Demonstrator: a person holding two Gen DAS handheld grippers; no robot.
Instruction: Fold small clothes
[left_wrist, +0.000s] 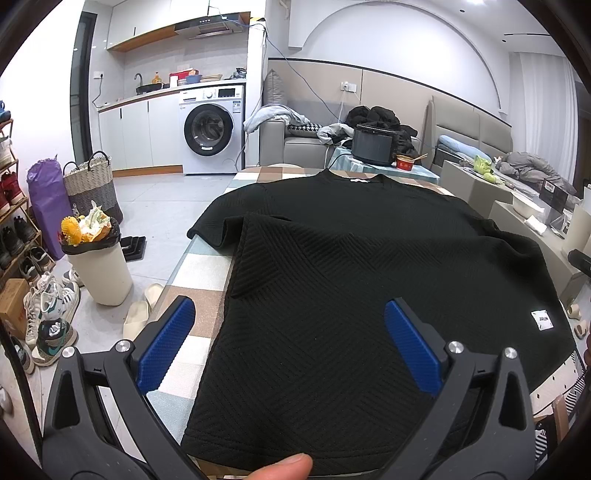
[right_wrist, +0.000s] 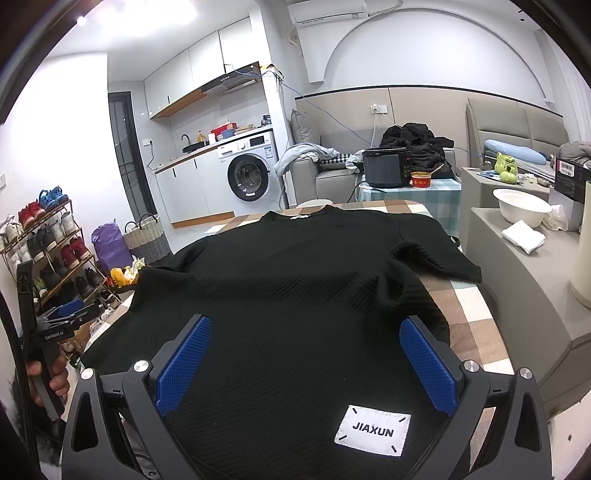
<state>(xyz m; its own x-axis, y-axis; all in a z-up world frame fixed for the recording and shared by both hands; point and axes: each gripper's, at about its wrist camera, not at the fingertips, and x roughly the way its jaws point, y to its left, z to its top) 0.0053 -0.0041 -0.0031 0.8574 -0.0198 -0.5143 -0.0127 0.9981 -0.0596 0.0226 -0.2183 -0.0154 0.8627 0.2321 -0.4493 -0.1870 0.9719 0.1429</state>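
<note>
Tabletop (left_wrist: 192, 269): shirt (left_wrist: 351, 258) seemingly beneath tongs (left_wrist: 290, 332).

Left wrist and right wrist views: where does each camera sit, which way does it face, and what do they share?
Left wrist: over the black shirt's hem at its left side, facing the collar; open left gripper and a fingertip show.
Right wrist: over the hem by the JIAXUN label, same heading; open right gripper shows, and the hand holding the left gripper.
Shared: shirt, checked table, washing machine.
</note>
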